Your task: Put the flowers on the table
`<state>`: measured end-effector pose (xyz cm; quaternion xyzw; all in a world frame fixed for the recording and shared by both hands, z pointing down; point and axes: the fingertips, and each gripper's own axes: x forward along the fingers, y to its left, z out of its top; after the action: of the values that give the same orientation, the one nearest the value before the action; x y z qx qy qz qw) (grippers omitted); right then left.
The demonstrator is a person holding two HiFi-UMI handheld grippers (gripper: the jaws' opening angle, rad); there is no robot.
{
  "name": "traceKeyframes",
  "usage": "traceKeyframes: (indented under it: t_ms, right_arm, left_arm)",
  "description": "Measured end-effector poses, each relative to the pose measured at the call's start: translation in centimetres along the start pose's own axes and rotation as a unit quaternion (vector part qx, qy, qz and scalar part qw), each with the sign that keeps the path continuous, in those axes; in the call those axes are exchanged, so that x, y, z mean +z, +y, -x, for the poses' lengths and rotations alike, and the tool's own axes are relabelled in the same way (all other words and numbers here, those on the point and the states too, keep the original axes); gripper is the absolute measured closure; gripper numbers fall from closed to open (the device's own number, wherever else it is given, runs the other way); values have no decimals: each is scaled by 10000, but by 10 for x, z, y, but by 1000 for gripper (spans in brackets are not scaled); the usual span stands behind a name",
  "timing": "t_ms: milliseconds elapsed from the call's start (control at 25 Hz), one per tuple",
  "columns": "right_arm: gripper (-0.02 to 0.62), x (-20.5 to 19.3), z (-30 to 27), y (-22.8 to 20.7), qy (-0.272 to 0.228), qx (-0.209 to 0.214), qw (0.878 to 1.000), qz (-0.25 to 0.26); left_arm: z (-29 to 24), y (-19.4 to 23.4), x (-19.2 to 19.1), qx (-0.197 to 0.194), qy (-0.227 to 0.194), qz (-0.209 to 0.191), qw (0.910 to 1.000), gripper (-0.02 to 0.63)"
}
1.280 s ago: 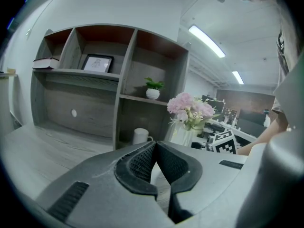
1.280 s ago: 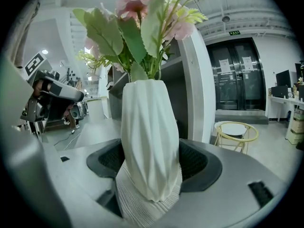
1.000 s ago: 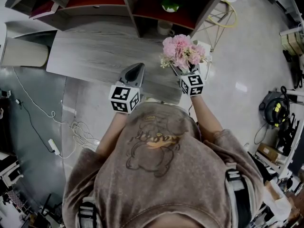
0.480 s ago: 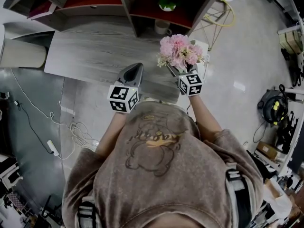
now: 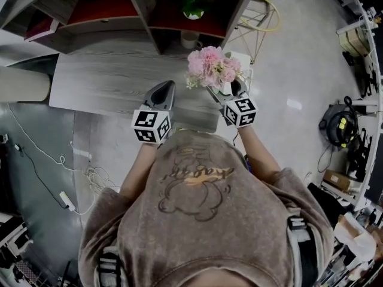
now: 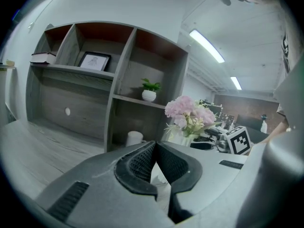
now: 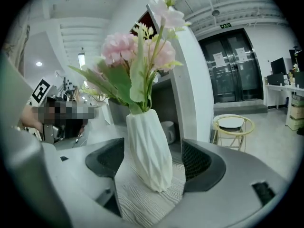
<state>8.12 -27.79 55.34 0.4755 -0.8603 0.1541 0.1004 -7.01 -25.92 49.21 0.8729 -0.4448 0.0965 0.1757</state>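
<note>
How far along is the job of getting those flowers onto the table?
Nearly done, it seems. Done: the vase of flowers appears to stand on the table, near its right end. In hand: the right gripper is open around the vase, with a gap on each side. The left gripper is shut and empty. Left: probably only drawing the right gripper clear without knocking the vase.

The scene is looked down upon steeply from above the person's head, the table and shelf unit lying ahead. The shelf unit is faced from low along the left tongs. The flowers, seen in all three views, are framed closest between the right tongs.
</note>
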Motion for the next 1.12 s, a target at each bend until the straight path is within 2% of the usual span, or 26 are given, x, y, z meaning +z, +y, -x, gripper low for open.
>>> traceKeyframes:
  t_ms: [520,760,880,1120]
  right_arm:
    - [277,22,55,15,-217,137,9993,-274]
    - [389,30,74,13,-502,-110,9983,-279]
    - [436,31,78,14,-560,-226,9978,-277]
    - [569,37,80,17,-695,-333,9967,-252]
  left_arm:
    - [-9,-13,16,-248,-135,-250,9993,588]
    - [-10,-16,18,-251,-157,-363,9989,588]
    - [-9,-17,18,-281,-172,-314,9990,588]
    - [-4,-18,17,-285,-226,-271,9990,588]
